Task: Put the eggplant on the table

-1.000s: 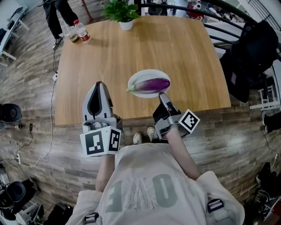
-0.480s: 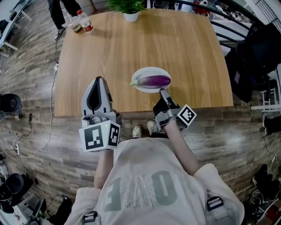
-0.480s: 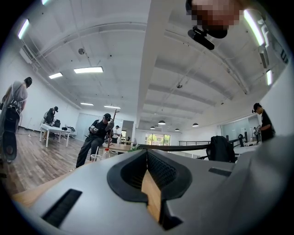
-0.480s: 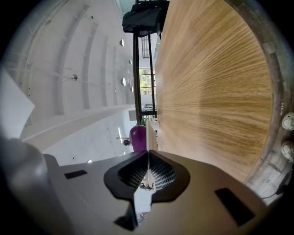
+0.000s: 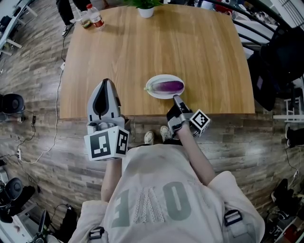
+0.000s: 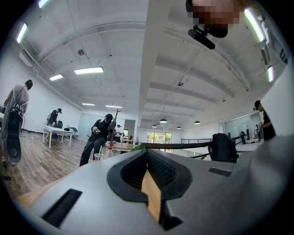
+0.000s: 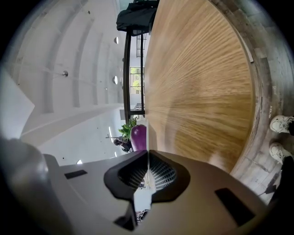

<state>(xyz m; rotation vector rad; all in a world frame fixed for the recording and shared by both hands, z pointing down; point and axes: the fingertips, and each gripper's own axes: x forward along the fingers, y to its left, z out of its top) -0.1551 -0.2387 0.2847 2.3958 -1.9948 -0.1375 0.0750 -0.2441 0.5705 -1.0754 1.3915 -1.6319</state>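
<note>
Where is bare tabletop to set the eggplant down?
Bare wood lies between the plate and the potted plant, and right of the plate to the table edge. Crowded: near edge, by left gripper and right gripper.

A glossy purple eggplant (image 5: 169, 86) lies sideways on a white plate (image 5: 164, 77) by the wooden table's (image 5: 142, 47) near edge.

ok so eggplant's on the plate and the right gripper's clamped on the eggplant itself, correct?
Not quite. The right gripper is shut on the plate rim, not on the eggplant. The right gripper view shows the thin white rim between its jaws, with the eggplant further out. The eggplant is on the plate, as you said.
</note>
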